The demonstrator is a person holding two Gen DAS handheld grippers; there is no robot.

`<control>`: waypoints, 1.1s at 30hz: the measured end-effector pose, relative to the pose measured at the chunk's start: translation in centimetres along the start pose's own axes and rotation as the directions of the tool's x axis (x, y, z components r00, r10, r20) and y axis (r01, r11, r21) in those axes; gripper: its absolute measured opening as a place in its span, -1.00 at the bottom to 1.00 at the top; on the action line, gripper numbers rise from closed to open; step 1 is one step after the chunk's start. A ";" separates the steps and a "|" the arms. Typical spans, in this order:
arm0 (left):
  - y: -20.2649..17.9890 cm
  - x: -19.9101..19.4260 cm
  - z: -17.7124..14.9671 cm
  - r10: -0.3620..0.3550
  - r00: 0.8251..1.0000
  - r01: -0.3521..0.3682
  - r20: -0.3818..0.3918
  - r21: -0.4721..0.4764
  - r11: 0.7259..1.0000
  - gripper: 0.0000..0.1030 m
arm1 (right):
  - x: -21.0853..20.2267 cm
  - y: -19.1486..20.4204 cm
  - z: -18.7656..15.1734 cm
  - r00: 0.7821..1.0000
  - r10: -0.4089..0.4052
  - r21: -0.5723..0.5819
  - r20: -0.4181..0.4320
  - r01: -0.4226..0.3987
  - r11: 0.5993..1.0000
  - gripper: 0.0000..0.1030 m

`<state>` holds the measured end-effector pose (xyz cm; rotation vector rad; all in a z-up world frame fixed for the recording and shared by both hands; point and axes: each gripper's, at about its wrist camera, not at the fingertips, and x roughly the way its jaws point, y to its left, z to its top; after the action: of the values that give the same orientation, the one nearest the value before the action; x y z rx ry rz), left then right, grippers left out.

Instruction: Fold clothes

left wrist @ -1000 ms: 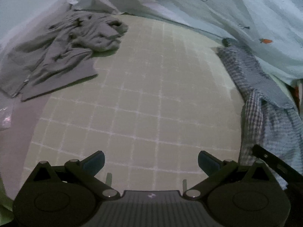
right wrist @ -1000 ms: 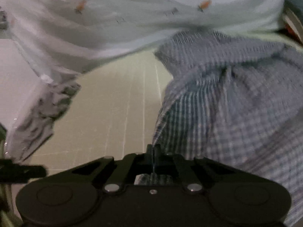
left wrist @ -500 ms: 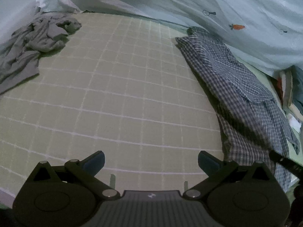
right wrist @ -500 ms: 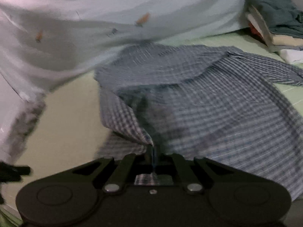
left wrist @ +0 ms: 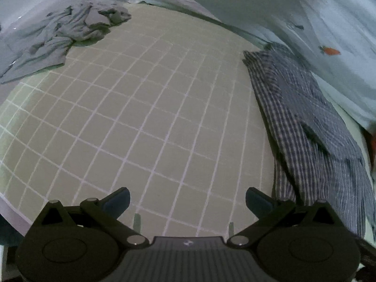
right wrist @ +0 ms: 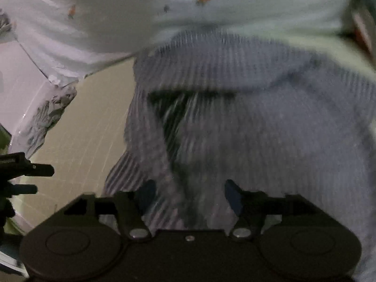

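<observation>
A blue-and-white checked shirt point(left wrist: 310, 127) lies along the right side of the beige grid-patterned mat point(left wrist: 152, 117). My left gripper point(left wrist: 187, 201) hangs open over bare mat, with the shirt's edge just right of its right finger. In the right wrist view the same checked shirt point(right wrist: 270, 129) fills the frame, blurred by motion. My right gripper point(right wrist: 190, 193) stands open just above the cloth, nothing pinched between its blue pads. The left gripper's tip point(right wrist: 25, 170) pokes in at the left edge of that view.
A crumpled grey garment point(left wrist: 63, 35) lies at the mat's far left corner. A pale blue sheet with small carrot prints point(left wrist: 305, 18) drapes behind the mat. Something red and blurred point(right wrist: 362, 33) shows at the far right.
My right gripper has opened and let go of the checked shirt's edge it was pinching. The shirt now rests on the mat. The left gripper has swung its view back leftward, staying open.
</observation>
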<state>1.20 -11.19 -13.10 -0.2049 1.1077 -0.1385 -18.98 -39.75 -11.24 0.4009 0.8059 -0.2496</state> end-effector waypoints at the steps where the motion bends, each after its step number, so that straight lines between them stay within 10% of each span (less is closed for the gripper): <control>1: -0.4 0.2 0.2 0.002 1.000 -0.002 0.006 -0.012 1.000 1.00 | -0.3 -0.8 0.7 1.000 -0.013 -0.002 0.025 0.013 1.000 0.46; 18: -7.5 6.6 8.0 0.087 0.994 -0.084 0.062 -0.044 0.995 1.00 | 4.8 -16.8 15.4 0.933 -0.324 0.213 0.155 0.289 0.933 0.53; 28: -10.4 10.9 13.1 0.147 0.989 -0.146 0.032 -0.019 0.989 1.00 | 13.3 -23.6 18.7 0.918 -0.396 0.265 0.021 0.377 0.887 0.52; 33: -11.6 11.5 13.9 0.134 0.990 -0.136 0.053 0.025 0.990 1.00 | 13.6 -22.5 19.1 0.950 -0.312 0.152 0.028 0.305 0.940 -0.64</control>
<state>18.65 -23.56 -14.46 -0.1069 1.0644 -0.0283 -5.68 -69.21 -15.06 0.4028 0.8009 -0.6132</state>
